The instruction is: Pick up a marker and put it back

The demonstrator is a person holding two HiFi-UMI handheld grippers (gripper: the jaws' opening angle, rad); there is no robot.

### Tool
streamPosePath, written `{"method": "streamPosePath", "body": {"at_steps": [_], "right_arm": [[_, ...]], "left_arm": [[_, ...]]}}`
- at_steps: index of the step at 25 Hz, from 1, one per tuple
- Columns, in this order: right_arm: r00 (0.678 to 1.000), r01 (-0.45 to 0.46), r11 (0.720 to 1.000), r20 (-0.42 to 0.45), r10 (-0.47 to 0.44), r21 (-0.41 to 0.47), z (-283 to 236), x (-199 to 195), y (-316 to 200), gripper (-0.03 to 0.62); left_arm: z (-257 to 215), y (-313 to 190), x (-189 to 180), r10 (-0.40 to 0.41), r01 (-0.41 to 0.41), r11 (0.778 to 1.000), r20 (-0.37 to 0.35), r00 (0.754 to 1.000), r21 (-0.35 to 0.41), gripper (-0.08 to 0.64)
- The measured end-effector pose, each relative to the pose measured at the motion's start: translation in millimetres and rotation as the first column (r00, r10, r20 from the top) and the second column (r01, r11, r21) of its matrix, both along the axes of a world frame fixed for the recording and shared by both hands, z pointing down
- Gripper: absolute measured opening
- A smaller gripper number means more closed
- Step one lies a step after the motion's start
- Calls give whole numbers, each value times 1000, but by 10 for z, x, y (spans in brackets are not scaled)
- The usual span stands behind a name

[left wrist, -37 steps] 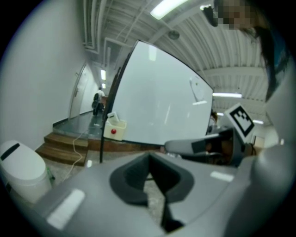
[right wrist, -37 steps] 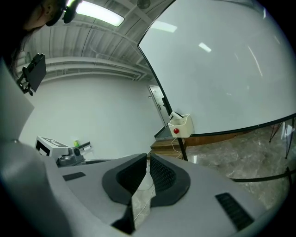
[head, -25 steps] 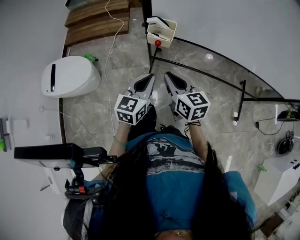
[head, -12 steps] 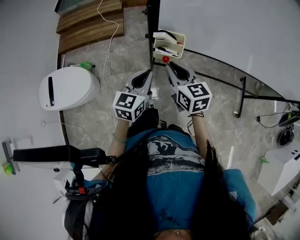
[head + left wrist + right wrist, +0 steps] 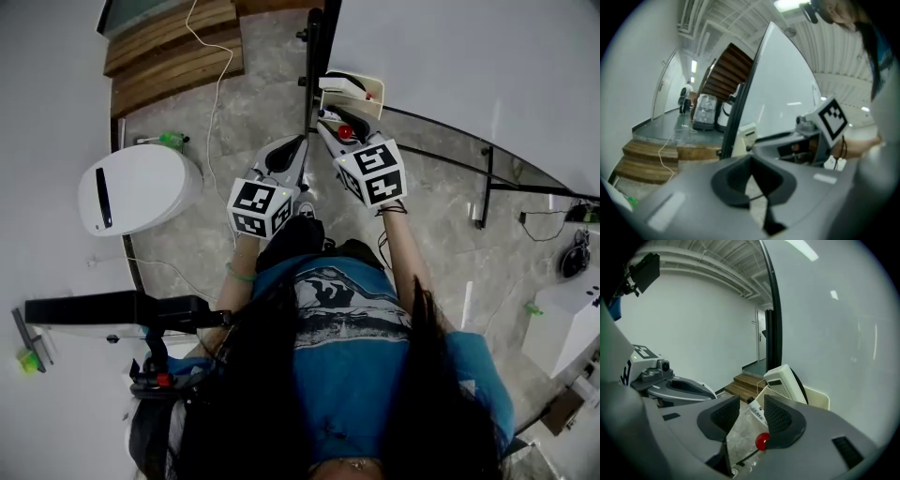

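Note:
A white marker with a black cap (image 5: 756, 411) sticks out of a cream tray (image 5: 820, 397) mounted on the whiteboard's frame. A white eraser (image 5: 783, 380) leans in the same tray. My right gripper (image 5: 752, 406) points at the marker's end; its jaws are opening and stand apart with nothing between the pads. A red knob (image 5: 761, 441) shows just below the right jaw. In the head view the right gripper (image 5: 323, 120) reaches the tray (image 5: 375, 94). My left gripper (image 5: 298, 141) hangs beside it, lower and to the left, shut and holding nothing.
The whiteboard's black post (image 5: 314, 56) rises just left of the tray, and its legs (image 5: 487, 183) spread over the stone floor. A white rounded machine (image 5: 141, 183), a green bottle (image 5: 172, 141), wooden steps (image 5: 169, 47) and a white cable (image 5: 214, 103) lie to the left.
The right gripper has moved forward and up to the tray, past the red knob. The left gripper has held its place.

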State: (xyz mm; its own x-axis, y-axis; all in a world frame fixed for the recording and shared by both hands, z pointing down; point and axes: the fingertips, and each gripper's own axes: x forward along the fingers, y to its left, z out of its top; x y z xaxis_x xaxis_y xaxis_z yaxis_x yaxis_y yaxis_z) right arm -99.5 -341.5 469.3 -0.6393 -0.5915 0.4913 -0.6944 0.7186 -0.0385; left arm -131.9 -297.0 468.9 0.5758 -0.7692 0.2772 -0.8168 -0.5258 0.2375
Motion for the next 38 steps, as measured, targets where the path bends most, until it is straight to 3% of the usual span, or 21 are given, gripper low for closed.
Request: {"method": "streamPosePath", "body": {"at_steps": [8,15,21,30,38], "right_arm": [[979,-25,1000,-201,22,-10,292,41,-121,147],[976,2,1000,-220,5,31,225,74,-91,129],[984,-35,994,-170,53,107,-1,161,-84,107],[986,-164,976,11,164,144,-428,469,-164,80],[983,-174,965,90,159,195,-819,726,5,80]], "left_arm": [[42,1,-22,-6,6,1000,-9,1000,-10,2],[31,-32,22,9,-9,1000,-11,1000,0,2],[39,-12,97,30,-30,1000,-11,999,0,2],[50,8,134,39,-39,999,-24,999,-8,3],[11,136,272,15,-15,1000,-26,1000,0,2]]}}
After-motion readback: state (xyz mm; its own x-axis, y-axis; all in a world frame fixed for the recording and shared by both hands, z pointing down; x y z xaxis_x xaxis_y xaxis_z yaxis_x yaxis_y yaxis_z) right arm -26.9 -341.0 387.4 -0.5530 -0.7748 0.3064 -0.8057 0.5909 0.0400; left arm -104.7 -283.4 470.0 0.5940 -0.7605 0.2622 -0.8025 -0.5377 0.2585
